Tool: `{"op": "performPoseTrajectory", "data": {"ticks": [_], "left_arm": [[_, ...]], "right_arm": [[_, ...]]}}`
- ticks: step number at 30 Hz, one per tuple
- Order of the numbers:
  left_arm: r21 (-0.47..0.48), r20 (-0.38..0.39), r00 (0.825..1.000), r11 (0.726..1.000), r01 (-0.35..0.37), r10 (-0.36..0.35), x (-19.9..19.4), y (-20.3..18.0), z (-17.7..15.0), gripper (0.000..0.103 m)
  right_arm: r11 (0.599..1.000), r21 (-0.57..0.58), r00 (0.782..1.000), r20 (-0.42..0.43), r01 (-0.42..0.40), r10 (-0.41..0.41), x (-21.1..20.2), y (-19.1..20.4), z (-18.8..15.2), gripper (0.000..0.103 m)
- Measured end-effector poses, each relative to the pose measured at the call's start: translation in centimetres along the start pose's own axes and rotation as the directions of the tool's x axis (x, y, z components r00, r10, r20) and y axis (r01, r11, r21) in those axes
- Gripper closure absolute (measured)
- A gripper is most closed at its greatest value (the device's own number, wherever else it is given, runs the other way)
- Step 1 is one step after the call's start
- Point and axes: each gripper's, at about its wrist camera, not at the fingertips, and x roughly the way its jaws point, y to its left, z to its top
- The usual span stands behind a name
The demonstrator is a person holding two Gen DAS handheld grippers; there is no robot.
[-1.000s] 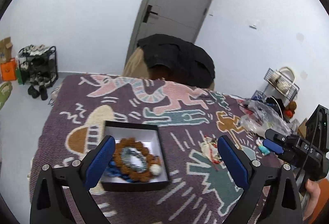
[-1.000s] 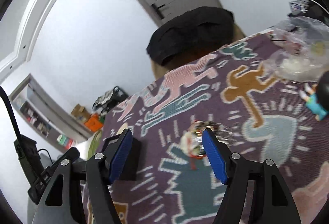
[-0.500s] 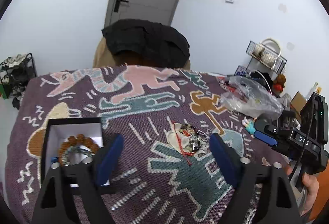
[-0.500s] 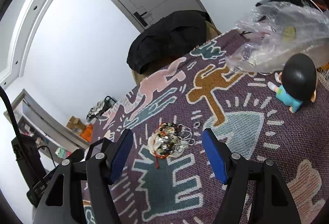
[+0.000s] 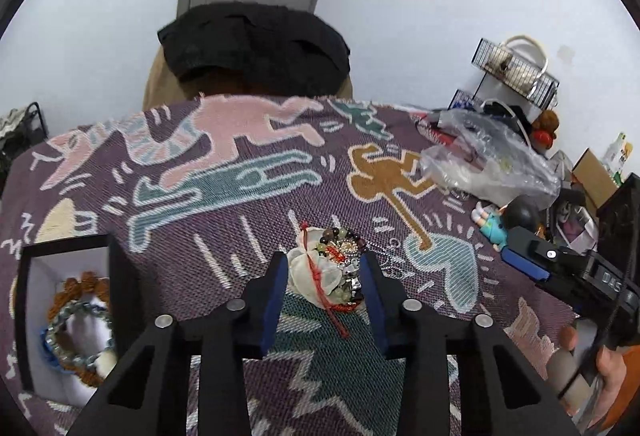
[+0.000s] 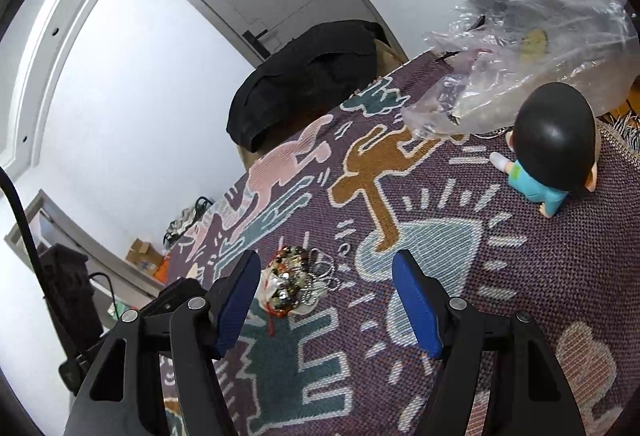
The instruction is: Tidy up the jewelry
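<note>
A heap of jewelry (image 5: 334, 268) with beads, chains, a white pouch and a red cord lies on the patterned purple cloth (image 5: 248, 204). My left gripper (image 5: 325, 272) is open, its blue pads on either side of the heap, close to it. The heap also shows in the right wrist view (image 6: 294, 286). My right gripper (image 6: 326, 296) is open and empty, hovering to the right of the heap. A black box (image 5: 120, 276) with a white inside holds beaded bracelets (image 5: 76, 332) at the left.
A crumpled clear plastic bag (image 5: 488, 164) and a small figurine with a black head (image 6: 552, 148) sit at the right of the cloth. A chair with a black garment (image 5: 256, 52) stands behind the table. Wire baskets (image 5: 516, 72) hang on the right wall.
My left gripper swung right from above the box to the jewelry heap and its jaws narrowed around it. My right gripper drew back and to the right; the figurine came into view.
</note>
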Motion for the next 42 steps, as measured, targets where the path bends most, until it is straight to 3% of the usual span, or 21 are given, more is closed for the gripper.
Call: {"op": "performPoseTrajectory", "data": {"ticks": [13, 14, 16, 18, 21, 30, 42], "left_arm": [[-0.063, -0.125, 0.992, 0.998, -0.024, 0.016, 6.1, 1.9, -0.7, 0.073], [-0.067, -0.132, 0.991, 0.997, -0.025, 0.016, 6.5, 2.1, -0.8, 0.074], [-0.071, -0.138, 0.990, 0.997, -0.023, 0.013, 6.9, 2.3, -1.1, 0.087], [-0.078, -0.129, 0.992, 0.997, -0.010, 0.000, 6.8, 2.5, -1.1, 0.098], [-0.100, -0.116, 0.993, 0.995, 0.026, -0.038, 6.3, 2.6, -1.1, 0.102], [-0.121, -0.019, 0.992, 0.985, 0.120, -0.124, 3.3, 2.8, -0.5, 0.102], [-0.163, 0.101, 0.972, 0.960, 0.228, -0.214, -0.6, 4.3, 0.3, 0.103]], "right_arm": [[1.000, 0.024, 1.000, -0.002, 0.002, -0.002, 0.8, -1.9, 0.3, 0.033], [1.000, 0.023, 1.000, -0.005, 0.002, -0.002, 0.9, -1.8, 0.3, 0.033], [1.000, 0.022, 1.000, -0.011, -0.003, 0.003, 1.2, -1.6, 0.2, 0.033], [1.000, 0.023, 1.000, -0.021, -0.011, 0.012, 1.5, -1.3, 0.2, 0.033], [1.000, 0.007, 0.999, -0.042, -0.019, 0.020, 2.1, -0.3, 0.3, 0.034], [0.999, -0.043, 0.997, -0.074, -0.027, 0.024, 3.1, 2.9, 1.0, 0.035], [0.995, -0.103, 0.991, -0.132, 0.018, -0.032, 6.2, 6.3, -1.0, 0.038]]}}
